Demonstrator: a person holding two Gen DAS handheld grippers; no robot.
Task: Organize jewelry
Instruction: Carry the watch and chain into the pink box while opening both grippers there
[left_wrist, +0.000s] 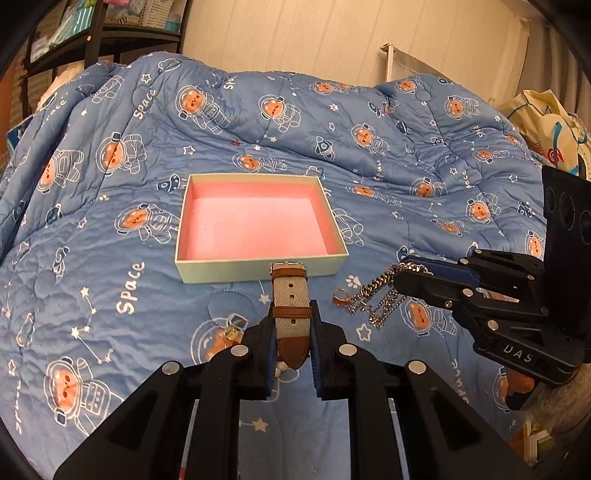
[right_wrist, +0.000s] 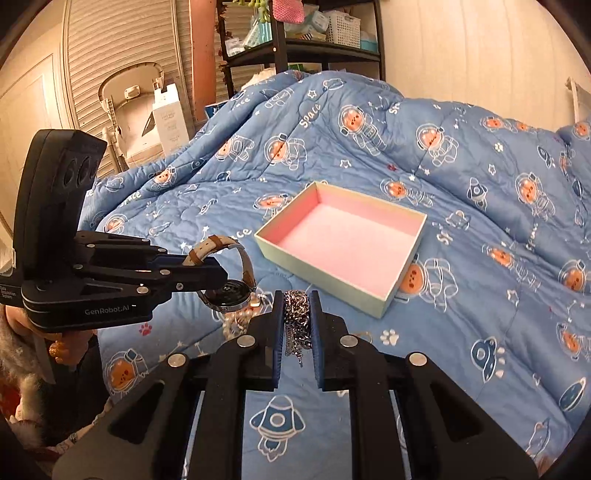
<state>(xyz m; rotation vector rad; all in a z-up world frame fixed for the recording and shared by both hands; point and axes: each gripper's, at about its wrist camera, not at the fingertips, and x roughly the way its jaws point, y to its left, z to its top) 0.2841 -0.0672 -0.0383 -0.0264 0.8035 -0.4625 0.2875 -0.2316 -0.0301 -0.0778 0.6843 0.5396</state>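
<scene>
Left wrist view first: the watch (left_wrist: 290, 308) sits clamped between the fingers of the left gripper (left_wrist: 291, 325), its beige strap with brown leather trim standing up in front of the box (left_wrist: 258, 273). Its dial is out of sight here; only the right wrist view shows the dark face (right_wrist: 231, 295) hanging under the strap loop, just above the quilt. The right gripper (right_wrist: 297, 314) has its fingers clenched on a bunched silver chain (right_wrist: 295, 310), with loose strands trailing down between them; from the left view the chain (left_wrist: 373, 295) dangles off the finger tips and I can't tell whether its low end touches the quilt. A small gold piece (left_wrist: 232, 332) and something pale beneath the left fingers are too hidden to name.

The box, pale outside and pink inside, lies open on the blue astronaut-print quilt (left_wrist: 110, 240), just beyond both grippers. The quilt covers a bed, heaped up toward the wall. Behind stands a black shelf (right_wrist: 295, 48) of baskets and packets, a slatted door (right_wrist: 122, 44), and a printed bag (left_wrist: 543, 133) at the far right edge.
</scene>
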